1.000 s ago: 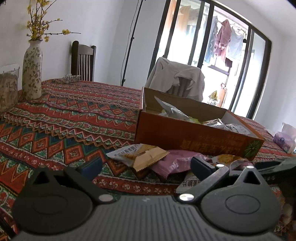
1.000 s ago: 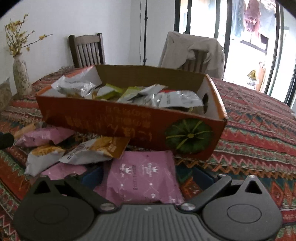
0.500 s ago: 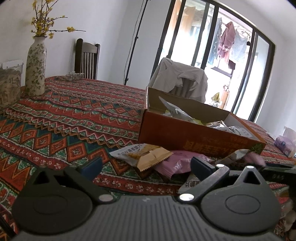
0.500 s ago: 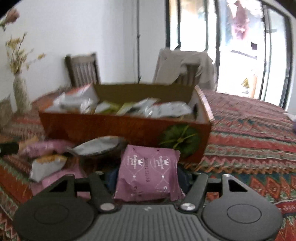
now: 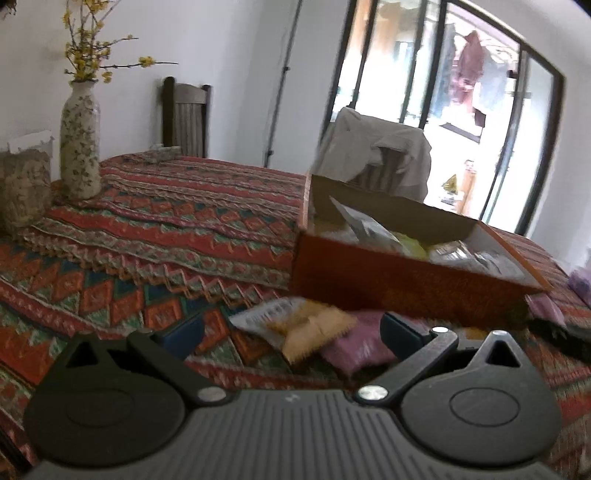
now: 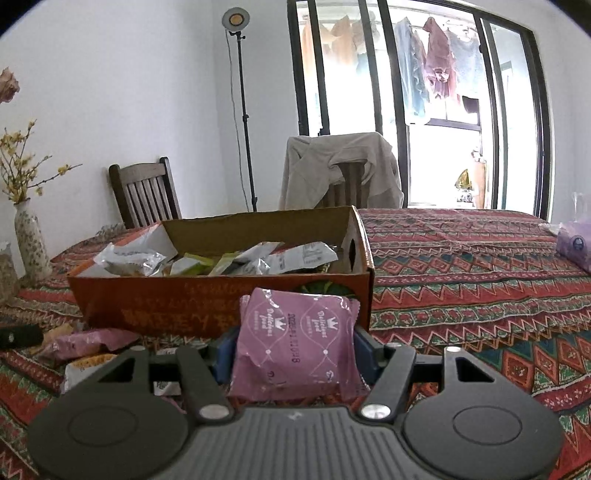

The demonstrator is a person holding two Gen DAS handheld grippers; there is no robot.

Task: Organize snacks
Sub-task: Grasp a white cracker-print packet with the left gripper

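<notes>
Purple snack packet (image 6: 293, 341) clamped in the right gripper (image 6: 293, 349), held just in front of the orange box (image 6: 221, 295).
Next, judged: lift it over the near wall and let go. The box holds silver and green packets; more lie loose at left. Left gripper (image 5: 291, 332) gapes, empty.

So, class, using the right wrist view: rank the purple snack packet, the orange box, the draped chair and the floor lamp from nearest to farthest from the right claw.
1. Purple snack packet, gripped between the right claw fingers.
2. Orange box, just behind it.
3. Draped chair, beyond the table's far edge.
4. Floor lamp, by the back wall, left of that chair.
</notes>
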